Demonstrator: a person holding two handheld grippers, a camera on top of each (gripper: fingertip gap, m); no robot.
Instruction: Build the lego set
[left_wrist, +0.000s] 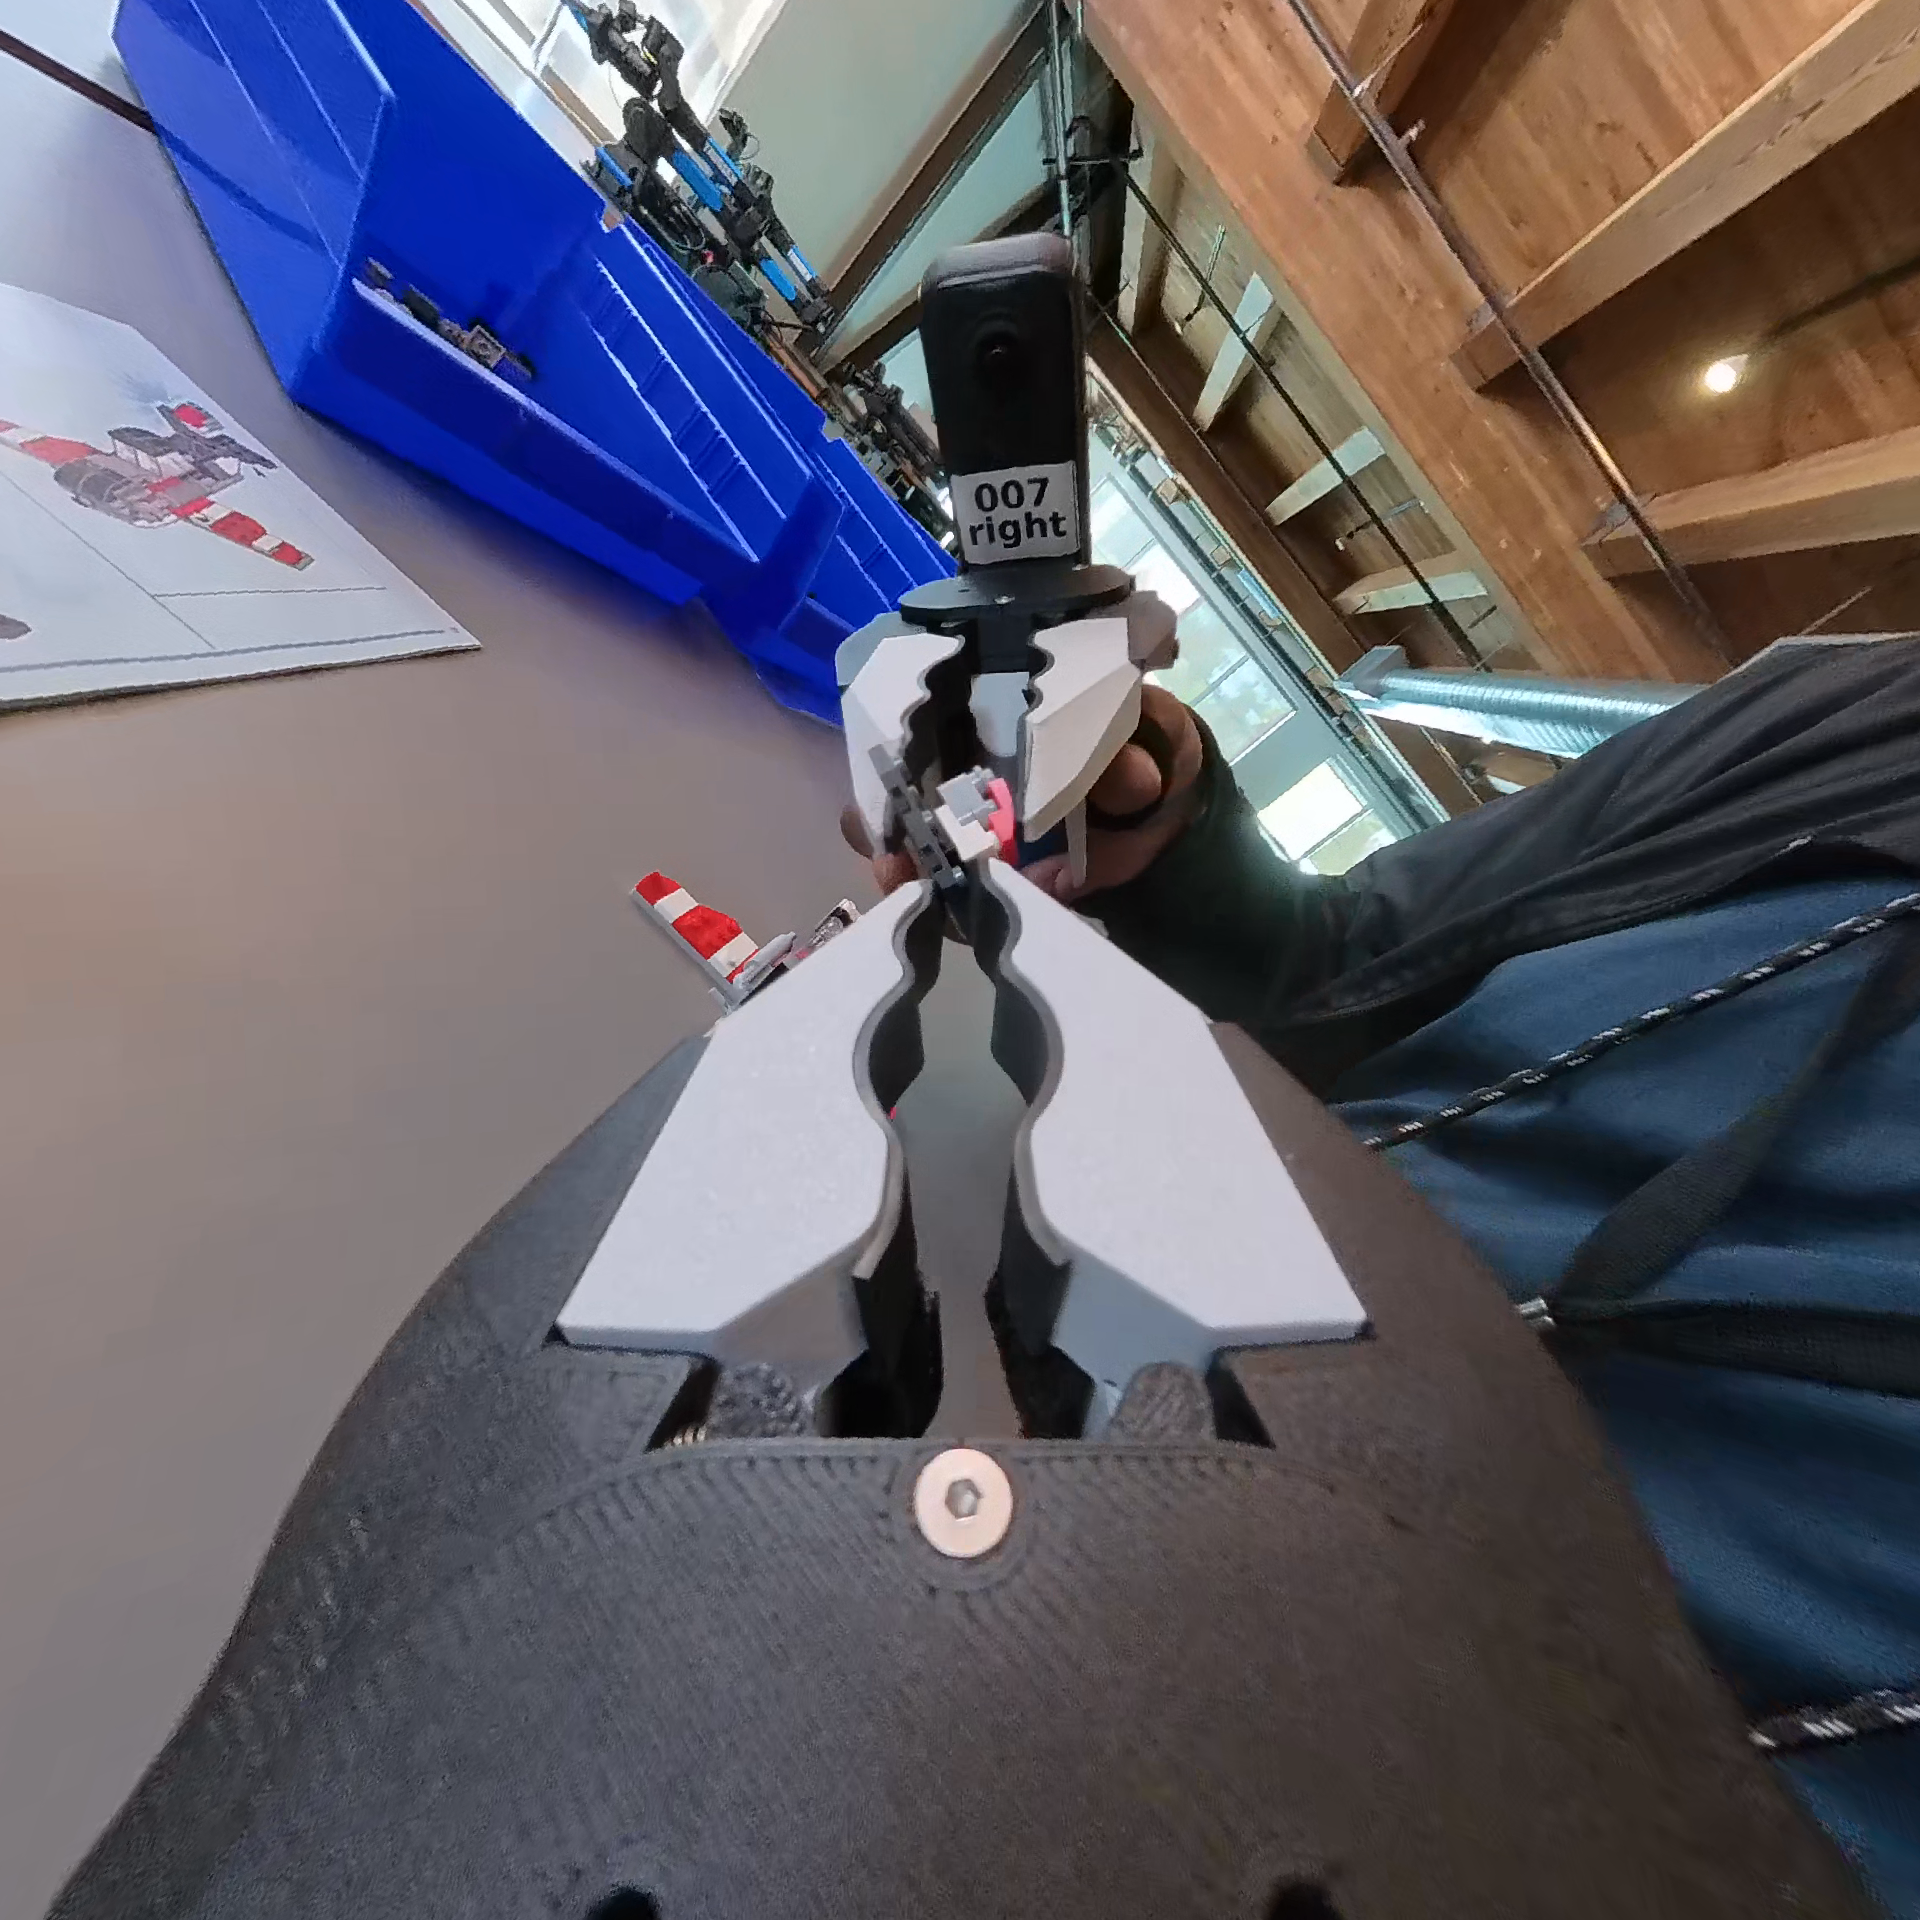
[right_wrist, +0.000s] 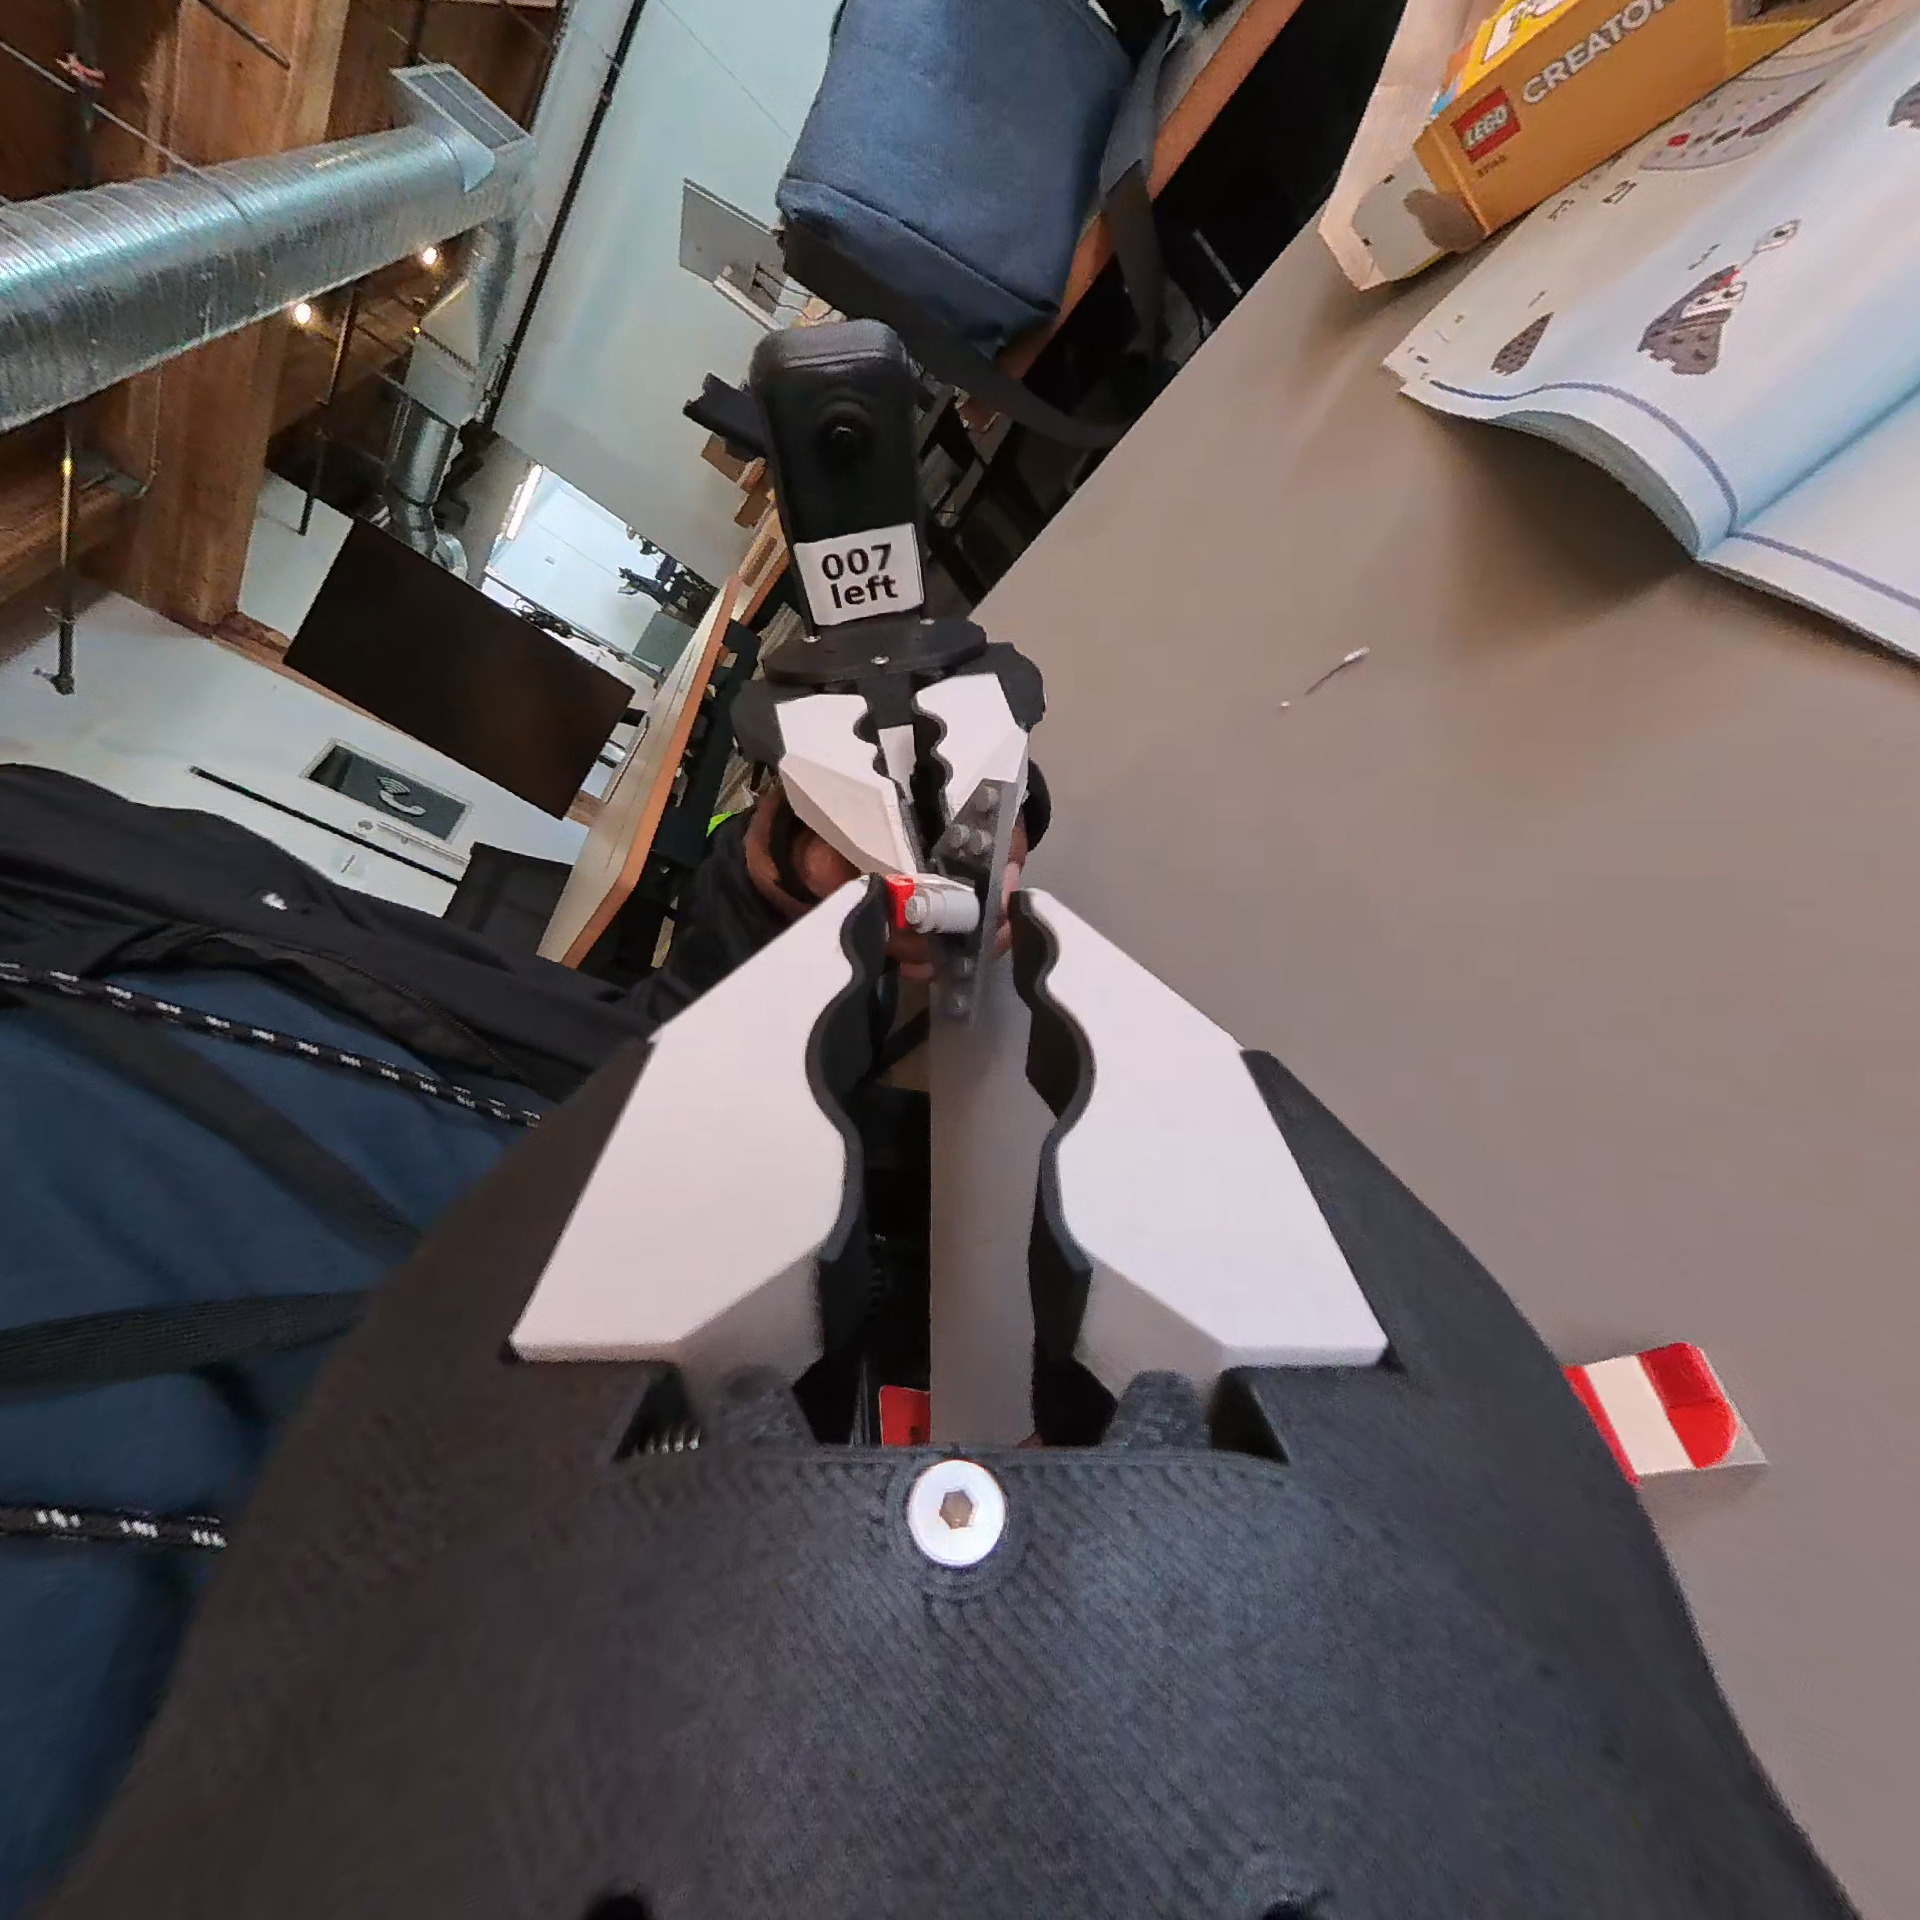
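Left gripper (left_wrist: 961, 894) pinched a grey plate (left_wrist: 920, 821); right gripper (right_wrist: 940, 914) pinched a small sub-assembly (right_wrist: 935, 906) at fingertips. Much seemed unbuilt.

Left tool (left_wrist: 961, 899) and right tool (right_wrist: 940, 914): matt grey plastic fingers (left_wrist: 748, 1164) in rough, ridged black printed housings (left_wrist: 935, 1683) with a bright metal screw (left_wrist: 963, 1503); desk (left_wrist: 312, 935) smooth matt grey; bins (left_wrist: 468, 343) glossy blue plastic; booklet (right_wrist: 1787, 436) paper; box (right_wrist: 1579, 114) cardboard; beams (left_wrist: 1662, 208) raw wood; duct (right_wrist: 208, 260) ribbed metal.
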